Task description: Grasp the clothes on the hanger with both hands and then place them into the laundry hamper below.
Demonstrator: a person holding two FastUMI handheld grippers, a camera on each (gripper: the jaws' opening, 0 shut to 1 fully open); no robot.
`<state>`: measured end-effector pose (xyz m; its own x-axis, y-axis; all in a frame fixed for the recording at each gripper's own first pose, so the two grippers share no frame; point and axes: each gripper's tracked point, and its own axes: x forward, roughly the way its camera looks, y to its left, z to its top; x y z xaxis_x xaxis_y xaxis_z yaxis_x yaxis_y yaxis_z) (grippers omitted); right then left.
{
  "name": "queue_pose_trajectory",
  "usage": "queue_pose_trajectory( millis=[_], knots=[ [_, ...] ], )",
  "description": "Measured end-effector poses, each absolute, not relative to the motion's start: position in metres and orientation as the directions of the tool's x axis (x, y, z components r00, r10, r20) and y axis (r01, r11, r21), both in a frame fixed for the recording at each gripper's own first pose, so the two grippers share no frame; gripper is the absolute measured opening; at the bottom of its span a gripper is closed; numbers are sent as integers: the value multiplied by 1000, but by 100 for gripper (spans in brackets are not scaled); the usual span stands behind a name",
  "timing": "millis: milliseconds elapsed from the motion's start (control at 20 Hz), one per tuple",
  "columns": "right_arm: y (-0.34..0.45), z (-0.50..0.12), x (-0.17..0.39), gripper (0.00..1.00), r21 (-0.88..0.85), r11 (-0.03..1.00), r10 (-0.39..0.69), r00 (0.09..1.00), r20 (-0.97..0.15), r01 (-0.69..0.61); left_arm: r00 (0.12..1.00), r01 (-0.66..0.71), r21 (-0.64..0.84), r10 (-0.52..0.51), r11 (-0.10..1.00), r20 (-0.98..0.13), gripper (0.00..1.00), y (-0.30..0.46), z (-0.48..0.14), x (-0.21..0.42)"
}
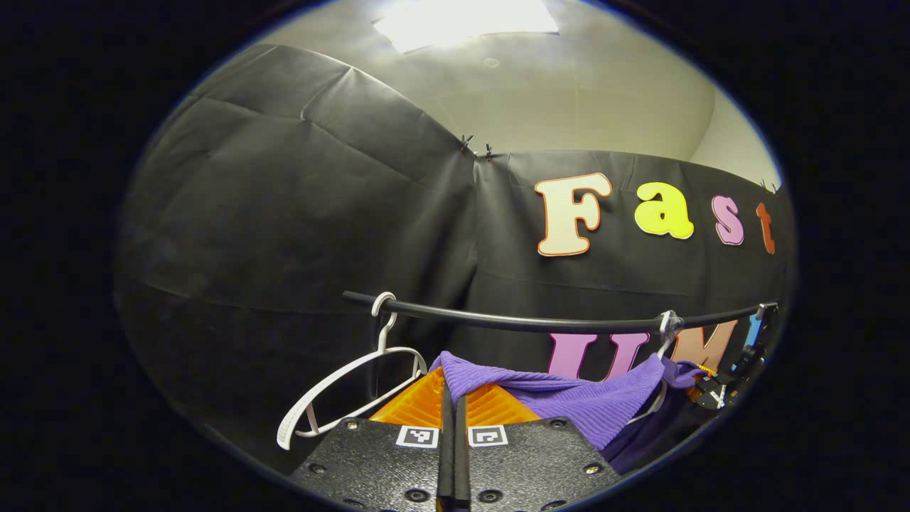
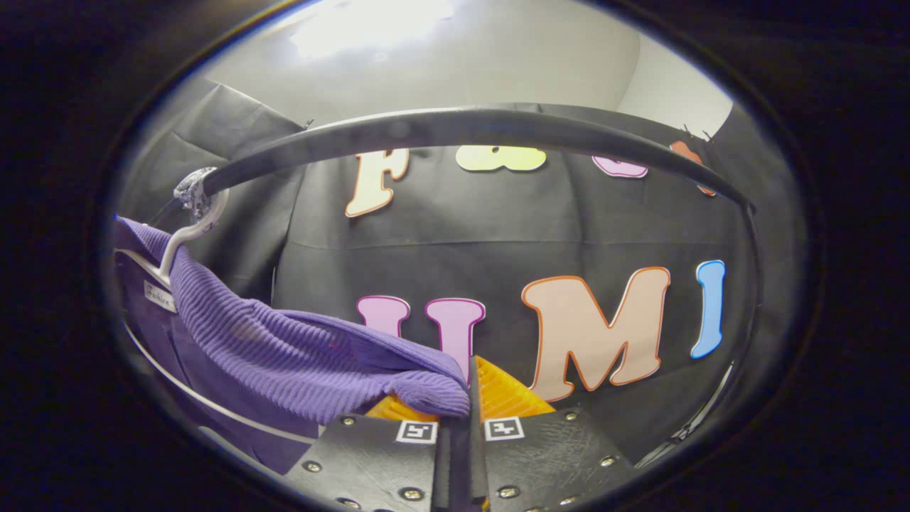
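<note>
On purple garment (image 2: 284, 348), small label (image 2: 159, 296)

The left gripper (image 1: 452, 384) points up a little, its two fingers pressed tight together on the purple cloth (image 1: 569, 398). The right gripper (image 2: 469, 387) also tips up, its fingers pinched tight on the same cloth.

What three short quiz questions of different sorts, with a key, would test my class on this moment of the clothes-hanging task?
1. True or false: the purple garment has left its hanger.
2. How many white hangers are on the rail in the left gripper view?
3. The left gripper is: A) wide open, B) shut on the garment's edge.

Key: 1. False, it hangs there. 2. Two; the empty hanger is one. 3. B; the right gripper likewise.
</note>
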<state>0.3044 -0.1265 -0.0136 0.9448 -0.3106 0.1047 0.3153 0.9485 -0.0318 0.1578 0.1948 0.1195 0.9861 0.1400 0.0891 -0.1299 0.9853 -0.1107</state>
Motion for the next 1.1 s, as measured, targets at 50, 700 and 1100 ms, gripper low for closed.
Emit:
queue_pose_trajectory(
  millis=[50,700,1100],
  knots=[
    [-127,-12,306,10,-25,949,-310,945,107,315,989,-119,-106,128,987,79,3,195,118,159],
    [-127,-4,332,10,58,954,-300,943,147,295,998,-16,-99,22,995,59,0,195,127,173],
    [-131,-29,363,10,5,968,-250,959,136,252,999,28,-99,-32,995,-42,1,190,97,184]
  ],
)
